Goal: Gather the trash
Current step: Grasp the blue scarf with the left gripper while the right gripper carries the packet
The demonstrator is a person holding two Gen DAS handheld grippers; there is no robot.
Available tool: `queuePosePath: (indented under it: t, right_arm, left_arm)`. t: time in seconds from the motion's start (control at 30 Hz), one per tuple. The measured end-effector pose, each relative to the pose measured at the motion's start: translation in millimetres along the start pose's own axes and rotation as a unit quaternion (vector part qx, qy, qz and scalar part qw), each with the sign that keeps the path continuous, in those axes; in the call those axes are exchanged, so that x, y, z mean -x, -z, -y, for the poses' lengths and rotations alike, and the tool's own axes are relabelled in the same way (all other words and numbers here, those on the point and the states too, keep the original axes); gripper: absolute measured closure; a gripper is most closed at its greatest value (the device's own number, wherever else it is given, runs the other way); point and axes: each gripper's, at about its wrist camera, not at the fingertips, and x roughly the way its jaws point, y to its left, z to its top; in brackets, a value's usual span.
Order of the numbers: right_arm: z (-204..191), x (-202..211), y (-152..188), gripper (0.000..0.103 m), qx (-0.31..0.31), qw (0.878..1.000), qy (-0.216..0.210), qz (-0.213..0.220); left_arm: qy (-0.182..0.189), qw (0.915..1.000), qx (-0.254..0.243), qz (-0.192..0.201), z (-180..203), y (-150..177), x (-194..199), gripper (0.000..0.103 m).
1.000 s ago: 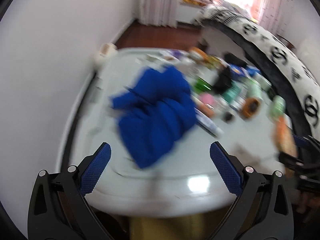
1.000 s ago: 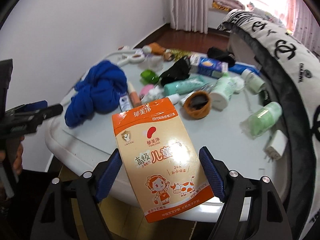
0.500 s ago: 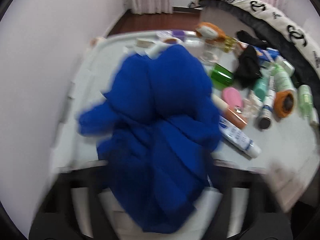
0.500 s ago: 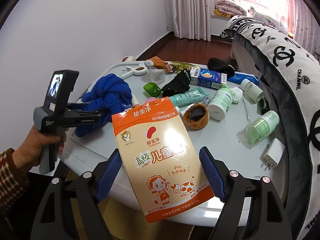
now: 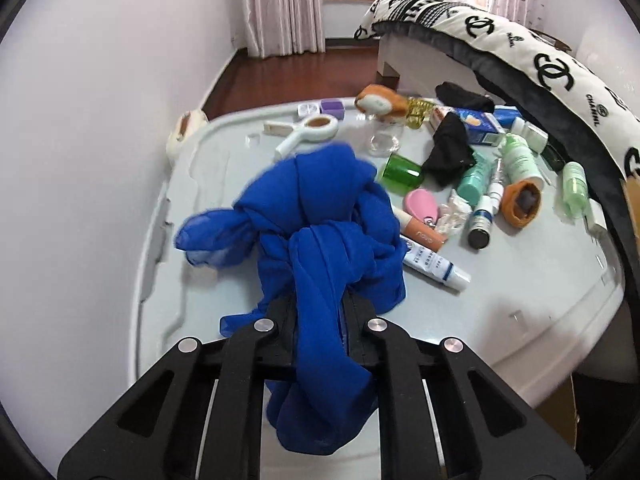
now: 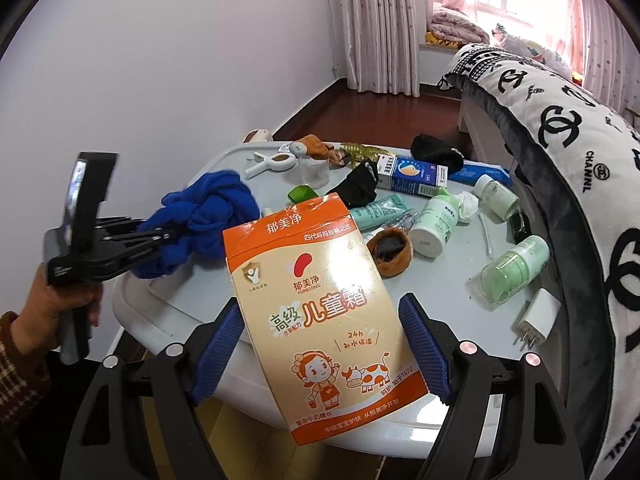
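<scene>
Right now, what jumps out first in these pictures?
The bright blue scarf, bunched near the table's left edge and pinched in the left tongs. Then the orange cream packet, held up front in the right tongs over the cluttered grey table.

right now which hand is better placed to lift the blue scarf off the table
Left. The left tongs are shut on the blue scarf, while the right tongs hold the orange pouch.
</scene>
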Motion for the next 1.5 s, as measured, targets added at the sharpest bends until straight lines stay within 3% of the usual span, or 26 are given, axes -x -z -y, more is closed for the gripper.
queuePosePath:
  t: [0.37, 0.6, 0.77, 0.87, 0.97, 1.03, 1.13, 1.23, 1.43, 1.5]
  right_arm:
    - [-2, 8, -3, 0.026, 0.006, 1.0, 0.008, 0.014]
    - [-14, 25, 5, 0.026, 0.015, 1.0, -0.004, 0.022]
    - [-37, 37, 52, 0.025, 0.013, 0.999, -0.029, -0.001]
    - [-51, 24, 100, 0.025, 0.004, 0.997, -0.045, -0.06]
    - [-60, 5, 142, 0.023, -0.009, 0.991, -0.043, -0.124]
    - [-58, -5, 156, 0.017, -0.024, 0.986, -0.049, -0.157]
    - [-50, -7, 157, 0.011, -0.037, 0.986, -0.031, -0.157]
    - [-37, -2, 149, 0.005, -0.067, 0.989, -0.022, -0.132]
    - [-26, -7, 148, 0.005, -0.102, 0.985, -0.015, -0.136]
    - [-26, -8, 147, 0.005, -0.102, 0.985, -0.01, -0.137]
  left_arm:
    - [-0.005, 0.9995, -0.027, 0.018, 17, 6, 72, 0.091]
    - [0.015, 0.9981, -0.055, 0.022, 43, 38, 123, 0.091]
    - [0.044, 0.9953, -0.086, 0.004, 68, 87, 142, 0.091]
    - [0.047, 0.9939, -0.098, -0.019, 79, 123, 137, 0.091]
    - [0.026, 0.9943, -0.101, -0.025, 86, 147, 130, 0.078]
    - [0.01, 0.9953, -0.095, -0.016, 87, 155, 129, 0.052]
    - [-0.041, 0.9939, -0.102, -0.004, 93, 160, 128, 0.032]
    - [-0.044, 0.9944, -0.095, 0.013, 93, 159, 132, 0.019]
    - [-0.042, 0.9969, -0.064, 0.021, 91, 142, 129, 0.013]
    - [-0.01, 0.9992, -0.032, 0.02, 88, 134, 125, 0.013]
